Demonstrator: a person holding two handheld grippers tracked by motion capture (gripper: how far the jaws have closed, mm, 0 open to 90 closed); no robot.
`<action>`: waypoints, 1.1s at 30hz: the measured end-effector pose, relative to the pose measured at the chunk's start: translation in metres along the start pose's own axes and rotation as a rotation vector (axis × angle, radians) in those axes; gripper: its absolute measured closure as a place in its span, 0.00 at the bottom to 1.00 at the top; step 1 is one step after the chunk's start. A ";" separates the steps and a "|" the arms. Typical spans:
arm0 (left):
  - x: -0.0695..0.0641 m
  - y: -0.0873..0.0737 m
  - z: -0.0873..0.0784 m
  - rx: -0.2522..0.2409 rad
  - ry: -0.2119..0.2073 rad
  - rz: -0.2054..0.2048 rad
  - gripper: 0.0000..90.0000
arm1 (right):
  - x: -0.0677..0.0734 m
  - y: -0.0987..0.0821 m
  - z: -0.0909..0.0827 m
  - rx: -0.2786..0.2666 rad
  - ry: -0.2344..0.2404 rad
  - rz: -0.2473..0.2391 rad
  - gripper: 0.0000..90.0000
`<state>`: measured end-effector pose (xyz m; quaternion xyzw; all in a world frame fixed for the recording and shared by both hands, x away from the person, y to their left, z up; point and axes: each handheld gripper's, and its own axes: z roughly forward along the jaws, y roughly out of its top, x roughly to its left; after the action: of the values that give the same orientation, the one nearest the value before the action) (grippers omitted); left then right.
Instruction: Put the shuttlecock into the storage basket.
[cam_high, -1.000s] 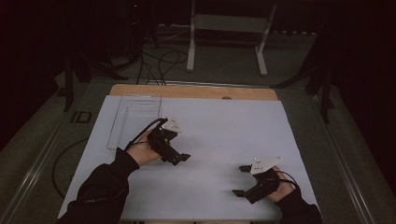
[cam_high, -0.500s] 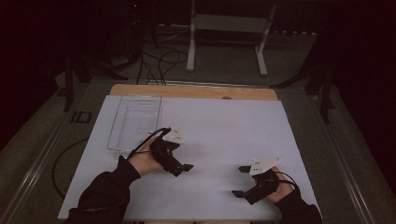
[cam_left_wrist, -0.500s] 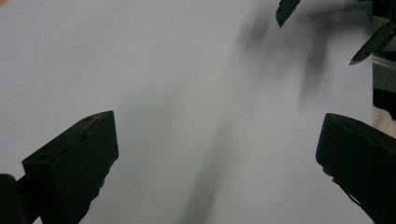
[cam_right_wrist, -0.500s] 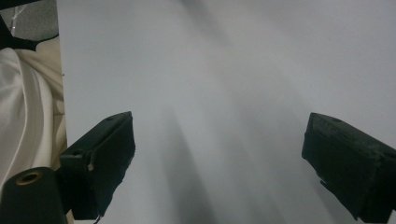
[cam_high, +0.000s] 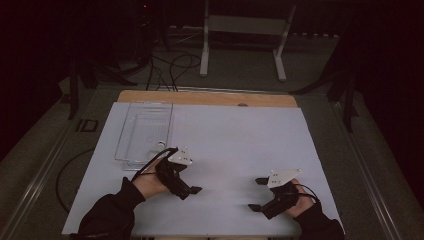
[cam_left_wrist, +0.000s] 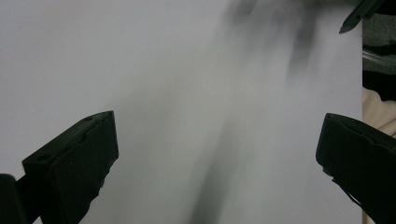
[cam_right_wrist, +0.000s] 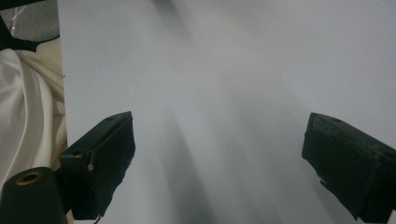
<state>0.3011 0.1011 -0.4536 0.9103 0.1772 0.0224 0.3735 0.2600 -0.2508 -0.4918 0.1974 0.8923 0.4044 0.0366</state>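
Clear plastic tray (cam_high: 145, 131) lies flat at far-left of the white tabletop (cam_high: 235, 135); can't tell if anything's inside. Left gripper (cam_high: 186, 186) sits just near of it w/ jaws spread, nothing between. Right gripper (cam_high: 258, 194), well apart at near-right, jaws also spread & empty.

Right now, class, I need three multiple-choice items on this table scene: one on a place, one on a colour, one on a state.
1. Where does the clear plastic tray lie?
A. far left of the white sheet
B. near right corner
C. on the floor

2. What colour are the gripper jaws?
A. white
B. black
C. orange

3. How do the left gripper jaws stand?
A. shut on a pen
B. shut empty
C. wide apart, empty

Answers: 1 A, the high view shows it beyond the left hand; 2 B, both gripper views show black jaws; 3 C, bare white sheet lies between them.
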 end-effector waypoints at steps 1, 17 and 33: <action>0.000 -0.005 0.000 0.002 0.004 -0.006 0.00 | 0.000 0.000 0.000 0.000 0.000 0.000 0.10; -0.004 -0.041 -0.007 0.000 -0.003 -0.010 0.00 | 0.000 0.000 0.001 0.005 0.001 -0.006 0.10; -0.005 -0.068 -0.023 -0.016 0.030 -0.021 0.00 | 0.000 -0.002 0.003 0.004 -0.008 -0.024 0.11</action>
<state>0.2712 0.1594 -0.4836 0.9049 0.1923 0.0335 0.3783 0.2598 -0.2500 -0.4954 0.1883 0.8953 0.4012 0.0448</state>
